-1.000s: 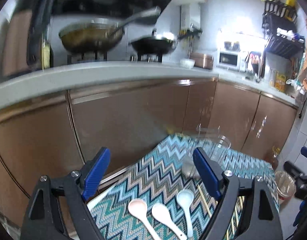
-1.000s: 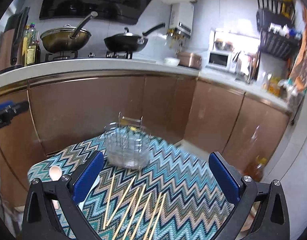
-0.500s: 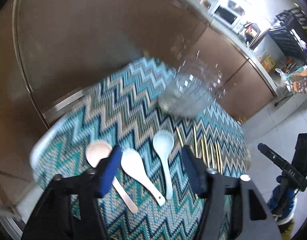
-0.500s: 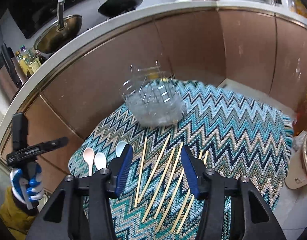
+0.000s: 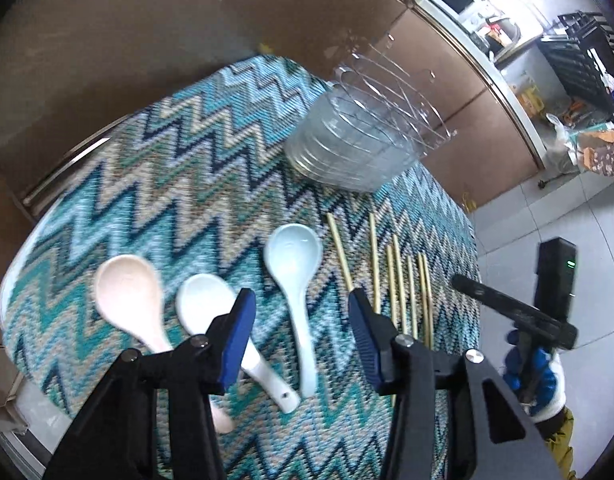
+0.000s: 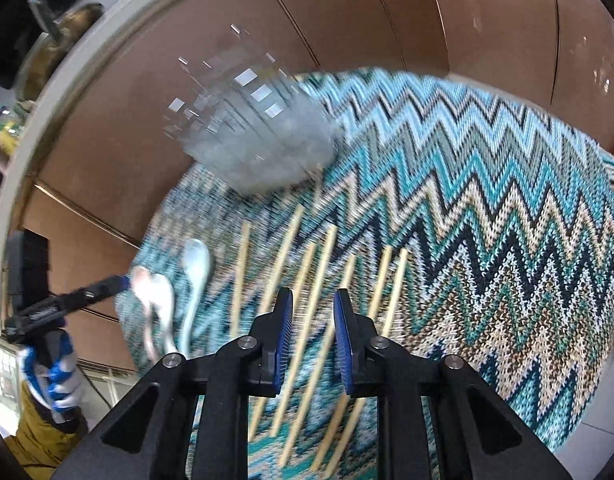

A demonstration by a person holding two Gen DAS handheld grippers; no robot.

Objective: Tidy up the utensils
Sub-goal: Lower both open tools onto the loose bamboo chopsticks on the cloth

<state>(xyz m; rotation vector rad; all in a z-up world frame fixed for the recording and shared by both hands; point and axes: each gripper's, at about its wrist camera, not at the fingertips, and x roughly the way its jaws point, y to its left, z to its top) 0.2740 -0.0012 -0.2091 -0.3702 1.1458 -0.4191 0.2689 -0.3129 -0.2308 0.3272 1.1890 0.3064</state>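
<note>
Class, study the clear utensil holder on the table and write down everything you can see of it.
The clear utensil holder looks like transparent plastic or glass: a round, ribbed bowl-like body, with thin divider panels rising above its rim. It stands upright near the far edge of the zigzag cloth, in front of brown cabinet doors. It looks empty. The chopsticks and spoons lie apart from it, and neither gripper touches it. The right wrist view blurs it.

spoons (image 6: 167, 300): motion-blurred | chopsticks (image 6: 307, 320): smeared, lower ends hidden behind fingers (image 6: 285, 336)
</note>
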